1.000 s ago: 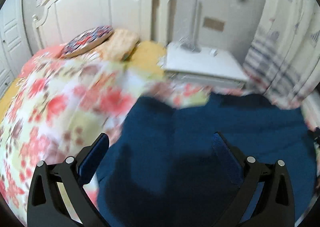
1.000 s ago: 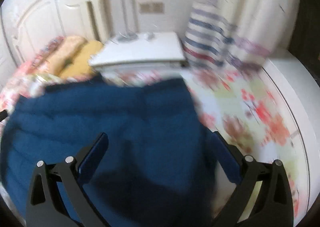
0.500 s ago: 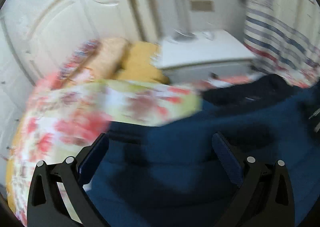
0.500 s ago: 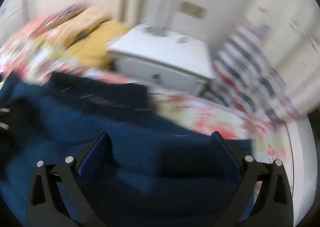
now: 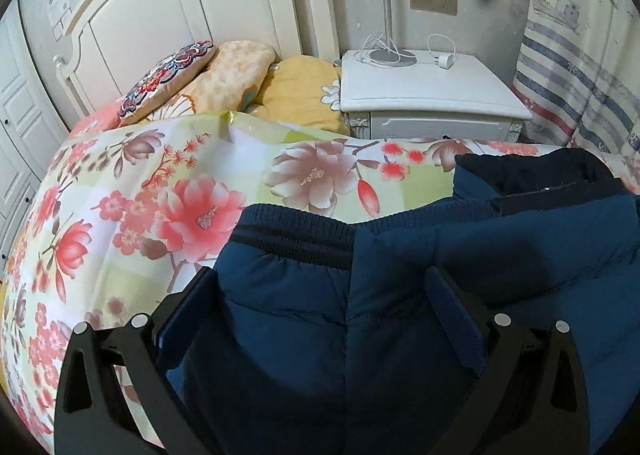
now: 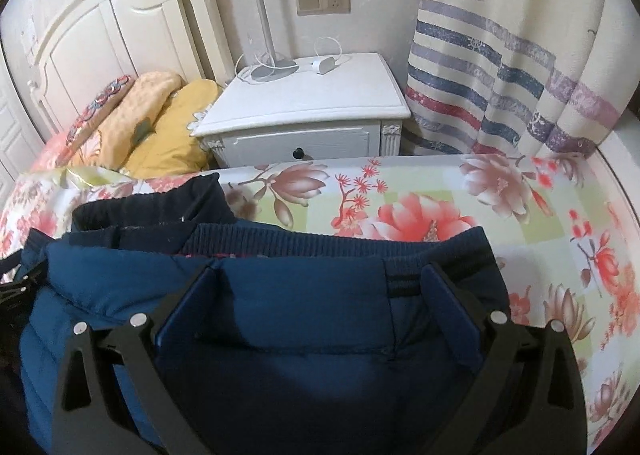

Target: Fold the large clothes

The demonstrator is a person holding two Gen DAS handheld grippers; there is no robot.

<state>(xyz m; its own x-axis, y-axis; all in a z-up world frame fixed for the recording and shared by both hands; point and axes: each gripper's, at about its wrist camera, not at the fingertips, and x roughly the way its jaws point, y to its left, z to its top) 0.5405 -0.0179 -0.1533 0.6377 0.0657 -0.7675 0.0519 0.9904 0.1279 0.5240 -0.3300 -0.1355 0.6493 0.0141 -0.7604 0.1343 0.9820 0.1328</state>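
A dark blue padded jacket [image 5: 400,315] lies on the floral bedspread [image 5: 140,207], its ribbed hem [image 5: 296,239] toward the headboard and its darker collar [image 5: 532,175] at the right. My left gripper [image 5: 320,295] is open above the jacket's left hem part, holding nothing. In the right wrist view the same jacket [image 6: 304,319] fills the lower middle, with the ribbed hem [image 6: 340,243] across it. My right gripper [image 6: 320,295] is open above the right hem part, empty.
A white nightstand [image 5: 432,99] with a lamp base and charger stands beyond the bed, also in the right wrist view [image 6: 304,111]. Pillows [image 5: 224,79] lie by the white headboard [image 5: 160,19]. A striped curtain [image 6: 500,67] hangs at the right.
Both grippers swung across the bed and now sit still over the jacket's hem. The jacket now lies with its ribbed hem folded up toward the headboard.
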